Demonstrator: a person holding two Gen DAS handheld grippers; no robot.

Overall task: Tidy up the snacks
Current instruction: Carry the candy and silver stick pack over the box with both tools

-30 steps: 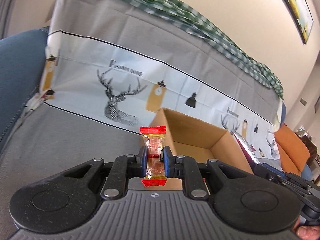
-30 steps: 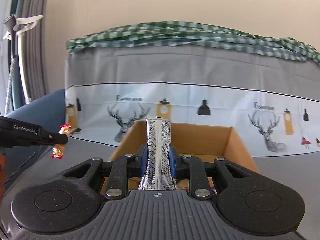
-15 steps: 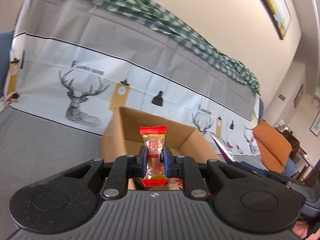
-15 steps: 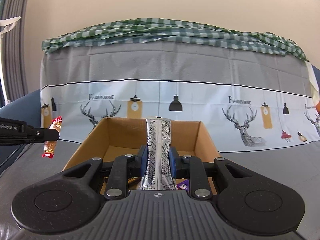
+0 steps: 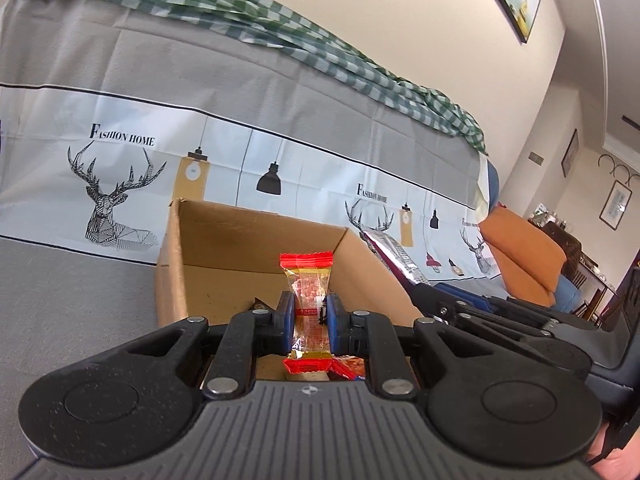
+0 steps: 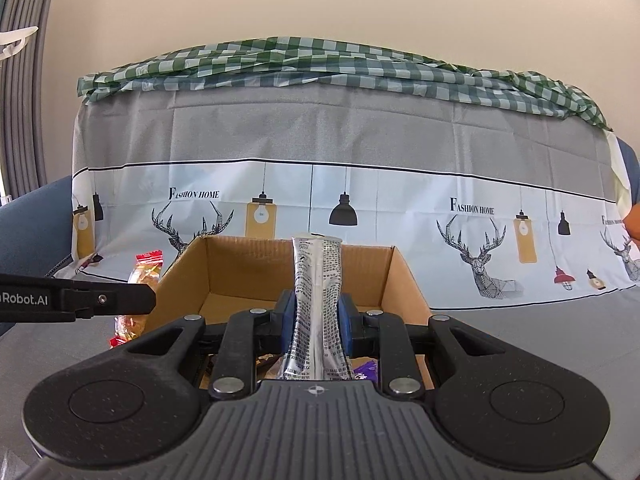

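The left hand-held gripper [image 5: 307,316] is clenched on a small candy [image 5: 306,312]. The candy has a clear wrapper with red ends. It stands upright between the two blue pads [image 5: 285,316], with one red end sticking up and the other hanging below. In the left wrist view, the candy sits just in front of the open cardboard box [image 5: 256,240], which lies toward 12 o'clock from the gripper. A few other snack wrappers [image 5: 348,368] peek out low in the box, right behind the candy's bottom end.

The right hand-held gripper [image 6: 316,320] is clenched on a long silver snack packet [image 6: 317,304]. The packet stands upright and has tiny black print on it. In the right wrist view, the same cardboard box [image 6: 280,268] is open at 12 o'clock, just past the pads. A bit of purple wrapper [image 6: 368,368] shows at the bottom of the box, at about 4 o'clock from the packet.

In the right wrist view, the left hand-held gripper [image 6: 140,300] reaches in from 9 o'clock with the candy [image 6: 144,272], just beside the box's left wall. In the left wrist view, the right hand-held gripper [image 5: 404,276] comes in from 3 o'clock with the silver packet [image 5: 394,256] near the box's right wall.

The box rests on a gray cloth [image 6: 540,328]. Behind it hangs a cover with deer and lamp pictures [image 6: 360,208]. A green checked cloth [image 6: 320,64] lies on top of that.
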